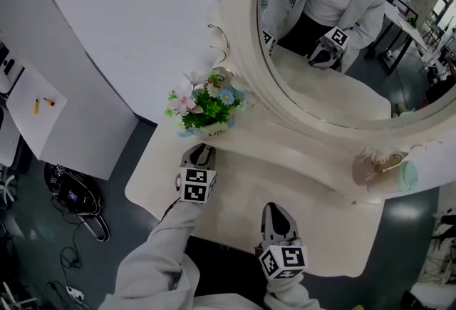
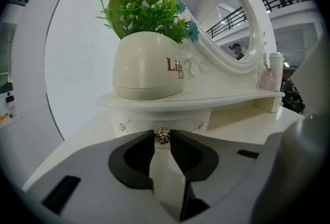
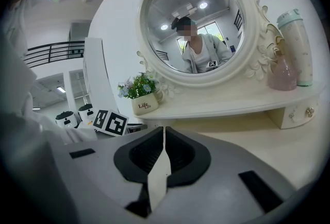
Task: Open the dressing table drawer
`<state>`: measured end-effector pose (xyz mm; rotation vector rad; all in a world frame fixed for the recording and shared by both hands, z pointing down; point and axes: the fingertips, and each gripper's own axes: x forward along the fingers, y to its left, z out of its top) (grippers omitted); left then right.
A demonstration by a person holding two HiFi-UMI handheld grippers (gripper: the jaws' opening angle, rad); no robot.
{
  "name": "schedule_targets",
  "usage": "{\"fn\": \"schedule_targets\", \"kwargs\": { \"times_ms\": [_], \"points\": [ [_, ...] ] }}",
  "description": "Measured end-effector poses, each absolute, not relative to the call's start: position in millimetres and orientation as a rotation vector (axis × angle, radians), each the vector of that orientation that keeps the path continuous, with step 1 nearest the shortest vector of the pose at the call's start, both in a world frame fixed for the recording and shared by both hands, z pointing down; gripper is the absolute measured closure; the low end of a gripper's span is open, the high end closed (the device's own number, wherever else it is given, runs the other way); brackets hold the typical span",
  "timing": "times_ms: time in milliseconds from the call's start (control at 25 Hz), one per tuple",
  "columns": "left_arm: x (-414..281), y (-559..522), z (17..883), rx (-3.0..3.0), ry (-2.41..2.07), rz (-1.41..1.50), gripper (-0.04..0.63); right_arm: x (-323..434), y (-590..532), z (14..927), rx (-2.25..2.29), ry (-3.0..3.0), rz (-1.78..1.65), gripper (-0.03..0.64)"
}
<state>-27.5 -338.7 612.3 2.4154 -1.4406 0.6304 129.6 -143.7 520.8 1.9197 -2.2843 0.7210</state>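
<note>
The white dressing table carries a raised shelf under an oval mirror. A small drawer sits under the shelf's left end, below the flower pot. In the left gripper view my left gripper is closed on the drawer's little metal knob, which sits right between the fingertips. In the head view the left gripper reaches in just below the flower pot. My right gripper hovers over the tabletop near its front edge, shut with nothing in it.
A mint-capped bottle and a pink vase stand on the shelf's right end, above a second small drawer. On the floor to the left lie a black device and cables. A white panel holds a yellow pencil.
</note>
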Motion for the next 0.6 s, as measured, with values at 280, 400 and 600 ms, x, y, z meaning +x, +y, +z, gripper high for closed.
{"fn": "schedule_targets", "kwargs": {
  "times_ms": [280, 400, 600],
  "points": [
    [-27.3, -338.1, 611.9, 2.424, -1.425, 0.624, 0.502, 130.4, -140.4, 519.1, 1.922, -2.281, 0.719, 0.580],
    [-27.1, -337.7, 611.3, 2.434, -1.421, 0.620, 0.499, 130.5, -137.5, 518.7, 1.923, -2.280, 0.718, 0.580],
    [-28.1, -334.4, 611.7, 2.438, -1.417, 0.621, 0.497, 129.2, -132.7, 517.6, 1.924, -2.284, 0.714, 0.580]
  ]
}}
